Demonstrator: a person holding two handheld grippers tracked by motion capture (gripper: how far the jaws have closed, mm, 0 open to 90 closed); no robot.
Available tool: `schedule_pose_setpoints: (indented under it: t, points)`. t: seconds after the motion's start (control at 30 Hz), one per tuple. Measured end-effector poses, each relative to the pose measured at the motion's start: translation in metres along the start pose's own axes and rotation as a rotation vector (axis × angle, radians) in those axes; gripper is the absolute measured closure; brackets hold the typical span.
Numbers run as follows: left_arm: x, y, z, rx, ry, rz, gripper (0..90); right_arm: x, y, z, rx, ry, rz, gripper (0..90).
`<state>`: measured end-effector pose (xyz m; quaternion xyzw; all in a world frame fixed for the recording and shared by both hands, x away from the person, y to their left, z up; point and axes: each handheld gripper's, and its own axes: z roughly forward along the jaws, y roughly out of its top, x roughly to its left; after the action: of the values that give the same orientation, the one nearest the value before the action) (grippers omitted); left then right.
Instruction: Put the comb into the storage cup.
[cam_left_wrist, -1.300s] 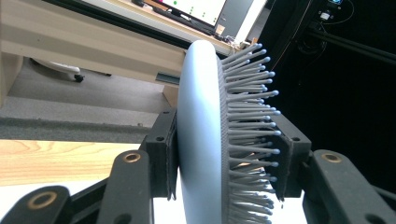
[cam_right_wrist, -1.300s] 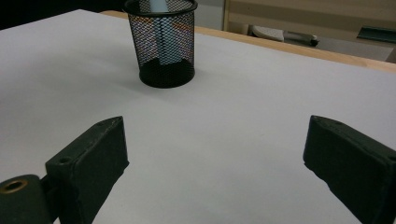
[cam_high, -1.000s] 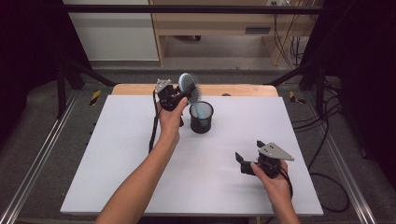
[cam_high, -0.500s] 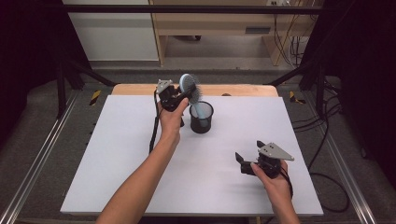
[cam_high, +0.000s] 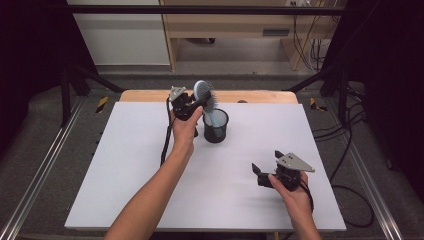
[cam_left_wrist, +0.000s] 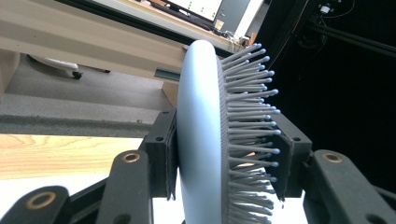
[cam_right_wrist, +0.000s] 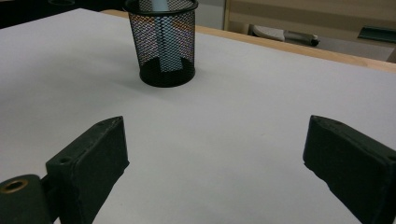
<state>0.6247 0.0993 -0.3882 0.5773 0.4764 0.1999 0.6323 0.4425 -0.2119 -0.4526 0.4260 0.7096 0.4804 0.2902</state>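
A pale blue hairbrush stands with its handle down inside a black mesh cup at the back middle of the white table. My left gripper is shut on the brush head; in the left gripper view the jaws press the brush's smooth back on one side and its bristles on the other. My right gripper hovers low over the front right of the table, open, with nothing between its pads. In the right gripper view the mesh cup stands ahead with the brush handle showing through the mesh.
The white table top lies over a wooden board whose edge shows at the back. A black cable hangs from the left gripper across the table. Metal rails and cables run along both sides.
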Motion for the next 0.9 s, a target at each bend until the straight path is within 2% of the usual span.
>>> schedule_pose_setpoints:
  t: [0.27,0.53,0.9]
  points:
    - [0.0019,0.0003,-0.0011,0.005,0.002,-0.002,50.3,0.0006,0.0,0.0002,0.003,0.003,-0.001,6.5]
    - [0.0072,0.0013,-0.0018,0.013,0.003,-0.023,48.4,0.001,0.0,0.0008,0.003,0.005,0.0,6.5]
    - [0.0089,0.0018,-0.0029,0.022,-0.002,-0.013,46.4,0.001,-0.0001,0.0012,0.004,0.006,0.003,6.5]
